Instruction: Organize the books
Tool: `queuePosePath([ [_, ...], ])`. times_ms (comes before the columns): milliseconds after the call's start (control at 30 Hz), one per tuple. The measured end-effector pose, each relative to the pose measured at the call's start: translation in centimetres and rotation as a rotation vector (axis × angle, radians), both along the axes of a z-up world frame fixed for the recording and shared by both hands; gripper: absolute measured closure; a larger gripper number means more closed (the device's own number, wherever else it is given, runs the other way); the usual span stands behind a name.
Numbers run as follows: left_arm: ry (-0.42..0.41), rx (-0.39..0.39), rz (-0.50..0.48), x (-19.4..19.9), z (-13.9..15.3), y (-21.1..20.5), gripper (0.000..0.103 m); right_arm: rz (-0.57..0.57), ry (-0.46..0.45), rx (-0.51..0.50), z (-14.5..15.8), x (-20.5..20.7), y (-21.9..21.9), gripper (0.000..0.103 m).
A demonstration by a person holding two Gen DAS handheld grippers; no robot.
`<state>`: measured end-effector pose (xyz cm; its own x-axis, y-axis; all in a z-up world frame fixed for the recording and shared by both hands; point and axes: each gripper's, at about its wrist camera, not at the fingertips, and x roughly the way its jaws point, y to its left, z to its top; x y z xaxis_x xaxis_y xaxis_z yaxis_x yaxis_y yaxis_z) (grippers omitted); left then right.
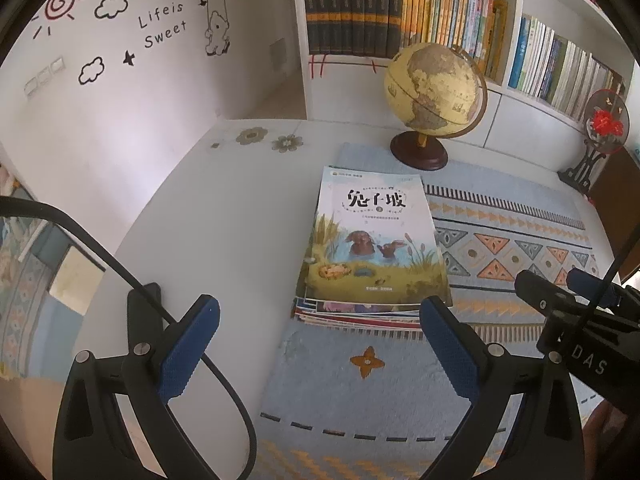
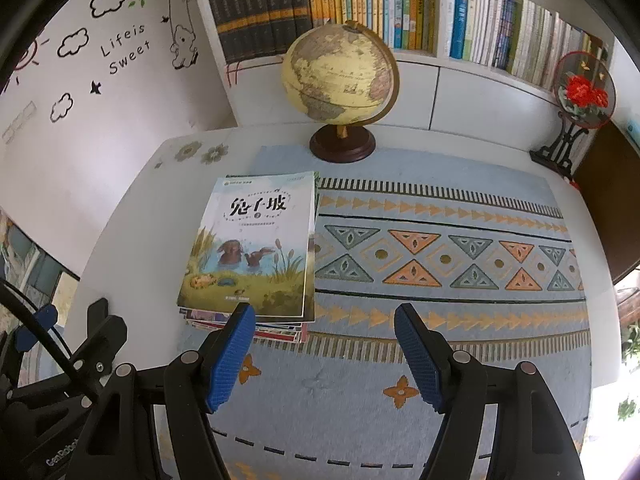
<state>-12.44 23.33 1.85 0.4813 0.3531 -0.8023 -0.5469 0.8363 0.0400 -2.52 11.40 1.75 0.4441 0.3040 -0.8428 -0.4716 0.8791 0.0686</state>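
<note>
A stack of several books (image 1: 372,240) lies flat on the white table, partly on a patterned blue mat (image 1: 520,240). The top book has a pale cover with rabbits in a pond. The stack also shows in the right wrist view (image 2: 252,248). My left gripper (image 1: 318,320) is open and empty, just in front of the stack's near edge. My right gripper (image 2: 324,316) is open and empty, its left finger (image 2: 232,356) over the stack's near edge. The right gripper also shows at the right of the left wrist view (image 1: 560,296).
A globe (image 1: 434,92) on a dark wooden base stands behind the stack. A round red-flower ornament (image 2: 584,88) on a black stand sits at the back right. White shelves full of upright books (image 2: 400,4) line the back wall. A decorated wall (image 1: 120,60) is at left.
</note>
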Motion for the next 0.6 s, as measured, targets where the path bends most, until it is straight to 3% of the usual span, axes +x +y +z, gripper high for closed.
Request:
queuePosePath([
  [233,0.017,-0.019,0.006,0.3,-0.8,-0.1,0.003,0.017,0.014,-0.014,-0.7,0.1,0.2,0.033],
  [600,0.019,0.05,0.011,0.9,-1.1,-1.2,0.003,0.035,0.03,-0.019,-1.3,0.2,-0.2,0.033],
])
